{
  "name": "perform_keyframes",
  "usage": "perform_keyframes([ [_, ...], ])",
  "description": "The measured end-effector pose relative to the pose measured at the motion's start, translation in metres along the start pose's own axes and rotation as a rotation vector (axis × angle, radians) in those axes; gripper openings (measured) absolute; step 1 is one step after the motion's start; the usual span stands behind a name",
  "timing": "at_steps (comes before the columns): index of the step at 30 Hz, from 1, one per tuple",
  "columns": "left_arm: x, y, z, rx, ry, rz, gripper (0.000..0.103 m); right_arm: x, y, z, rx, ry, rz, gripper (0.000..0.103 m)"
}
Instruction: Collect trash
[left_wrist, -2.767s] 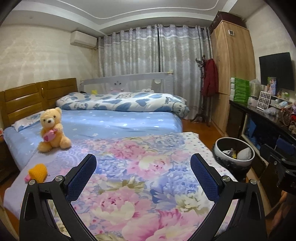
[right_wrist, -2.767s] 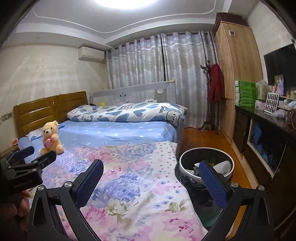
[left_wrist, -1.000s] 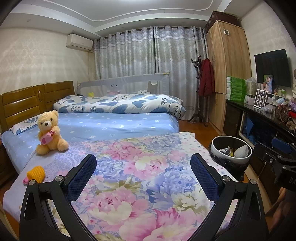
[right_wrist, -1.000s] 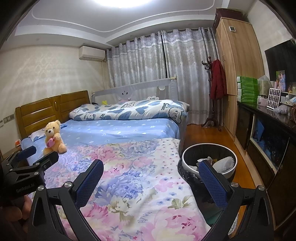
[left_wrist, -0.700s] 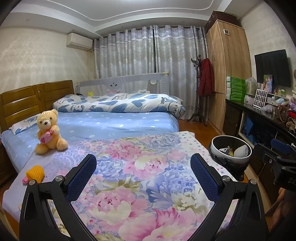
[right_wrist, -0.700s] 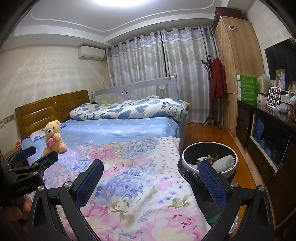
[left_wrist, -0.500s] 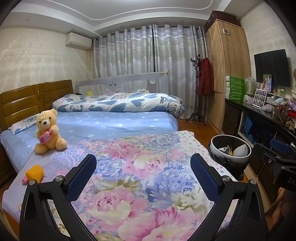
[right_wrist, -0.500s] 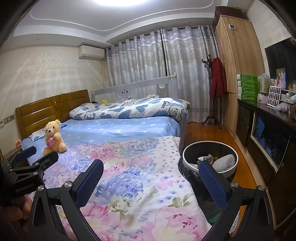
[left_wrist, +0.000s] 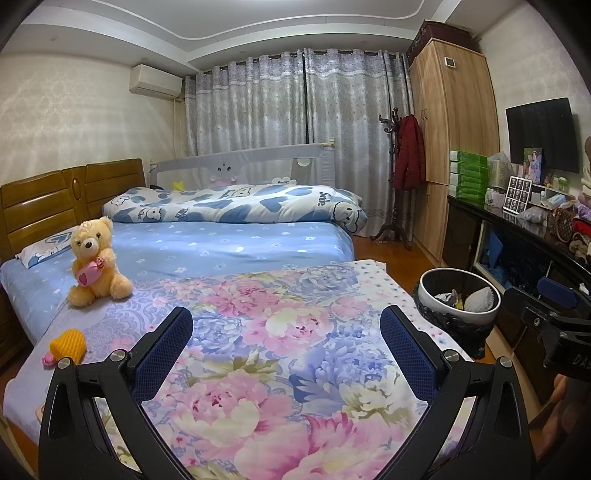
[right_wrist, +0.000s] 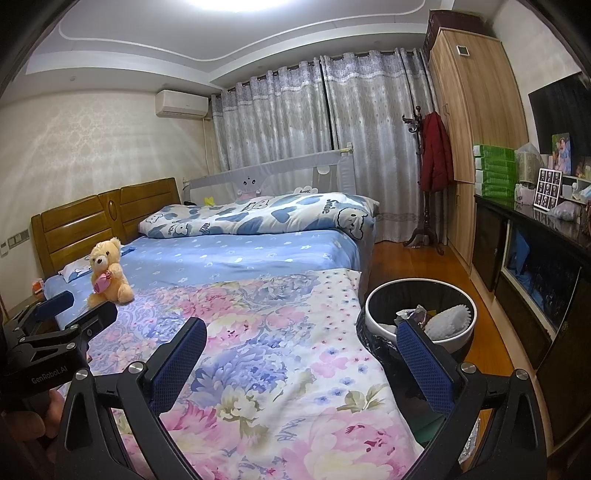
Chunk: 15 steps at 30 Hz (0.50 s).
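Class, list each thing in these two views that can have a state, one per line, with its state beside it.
left gripper: open, holding nothing
right gripper: open, holding nothing
trash bin: upright, partly filled
curtains: drawn shut
wardrobe: doors closed
teddy bear: sitting upright on the bed
red jacket: hanging on the coat stand

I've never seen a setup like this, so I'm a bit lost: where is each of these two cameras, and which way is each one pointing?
Left wrist view: sits on the left tool, looking forward over the floral bedspread toward the curtains; its two open blue fingers show, with the other tool at the right edge.
Right wrist view: sits on the right tool, facing the same way from nearer the trash bin; its open fingers show, with the left tool and part of a hand at the left edge.
Shared: teddy bear, bin, bed, wardrobe.
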<state>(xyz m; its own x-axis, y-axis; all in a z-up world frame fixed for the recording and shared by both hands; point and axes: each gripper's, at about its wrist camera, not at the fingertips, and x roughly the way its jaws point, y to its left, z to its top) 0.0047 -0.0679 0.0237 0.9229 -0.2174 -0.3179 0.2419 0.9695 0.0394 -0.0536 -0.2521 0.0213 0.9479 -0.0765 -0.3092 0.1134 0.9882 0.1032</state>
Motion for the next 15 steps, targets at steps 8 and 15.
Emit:
perform_keyframes([
  [8,0.0000,-0.0001,0.0001,0.000,0.000,0.001,0.103,-0.0005,0.0008,-0.0002,0.001,0.001,0.001,0.103],
  [15,-0.0001,-0.0003,-0.0002,-0.001,0.000,-0.001,0.103,-0.0008,0.0016,-0.0002,0.000,0.001,0.001,0.103],
])
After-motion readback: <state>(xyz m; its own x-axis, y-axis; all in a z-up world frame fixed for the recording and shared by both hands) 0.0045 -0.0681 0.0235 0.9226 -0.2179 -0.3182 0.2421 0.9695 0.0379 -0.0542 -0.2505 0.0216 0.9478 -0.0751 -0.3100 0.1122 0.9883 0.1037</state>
